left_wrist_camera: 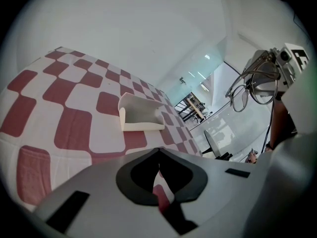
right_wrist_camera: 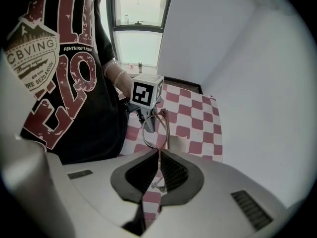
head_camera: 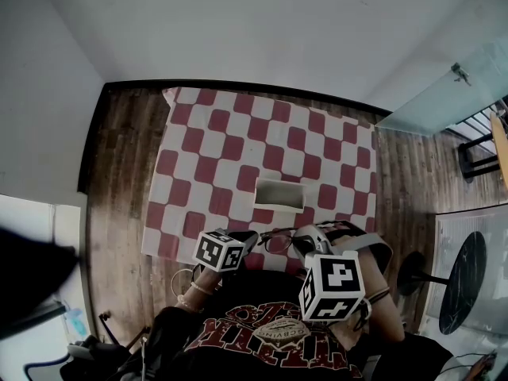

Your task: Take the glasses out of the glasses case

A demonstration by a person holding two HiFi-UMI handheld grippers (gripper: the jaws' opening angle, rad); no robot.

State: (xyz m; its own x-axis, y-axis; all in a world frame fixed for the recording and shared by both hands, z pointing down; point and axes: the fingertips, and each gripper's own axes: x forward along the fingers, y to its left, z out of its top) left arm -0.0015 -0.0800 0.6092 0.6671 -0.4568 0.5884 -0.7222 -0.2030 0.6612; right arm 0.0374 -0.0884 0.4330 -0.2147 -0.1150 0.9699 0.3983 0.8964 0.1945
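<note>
A pair of thin dark-rimmed glasses [head_camera: 278, 239] hangs in the air over the table's near edge. My right gripper [head_camera: 303, 243] is shut on one temple arm; in the right gripper view the arm [right_wrist_camera: 159, 155] runs between the jaws and the lenses [right_wrist_camera: 154, 128] stick out ahead. From the left gripper view the glasses [left_wrist_camera: 246, 90] show at the upper right, apart from the left jaws. My left gripper [head_camera: 252, 237] is shut with nothing in it, its tip just left of the glasses. A white open case [head_camera: 278, 194] lies empty on the red-and-white checked table [head_camera: 198, 165].
The person's torso in a black printed shirt [head_camera: 270, 336] presses against the table's near edge. Wooden floor [head_camera: 119, 189] surrounds the table. A round black side table [head_camera: 464, 280] stands at the right, with a glass panel [head_camera: 444, 101] behind it.
</note>
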